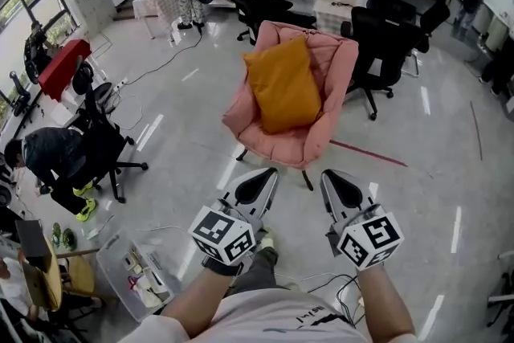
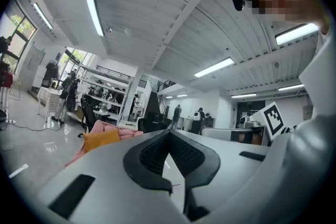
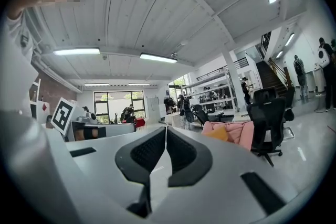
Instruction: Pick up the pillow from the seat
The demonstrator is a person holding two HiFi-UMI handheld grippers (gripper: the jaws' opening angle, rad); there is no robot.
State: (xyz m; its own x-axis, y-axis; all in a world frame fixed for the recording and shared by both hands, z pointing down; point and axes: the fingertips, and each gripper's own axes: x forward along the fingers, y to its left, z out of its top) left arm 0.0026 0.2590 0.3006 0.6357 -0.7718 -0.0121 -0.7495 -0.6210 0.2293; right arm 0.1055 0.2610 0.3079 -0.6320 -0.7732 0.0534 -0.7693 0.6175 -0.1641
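Observation:
An orange pillow [image 1: 283, 84] leans against the back of a pink armchair [image 1: 331, 132] in the middle of the head view. My left gripper [image 1: 262, 175] and right gripper [image 1: 333, 177] are held side by side a short way in front of the chair, both shut and holding nothing. From the left gripper view the pillow [image 2: 101, 139] and pink chair [image 2: 127, 133] sit low at the left, beyond the shut left gripper [image 2: 169, 131]. The right gripper view has the pillow [image 3: 218, 134] and chair [image 3: 244, 134] to the right of the shut right gripper [image 3: 166, 129].
Black office chairs [image 1: 385, 44] stand behind and right of the armchair, and another [image 1: 100, 140] stands at the left near a seated person [image 1: 48, 157]. A clear plastic bin [image 1: 136, 269] lies on the floor at lower left. A red line [image 1: 369, 153] marks the glossy floor.

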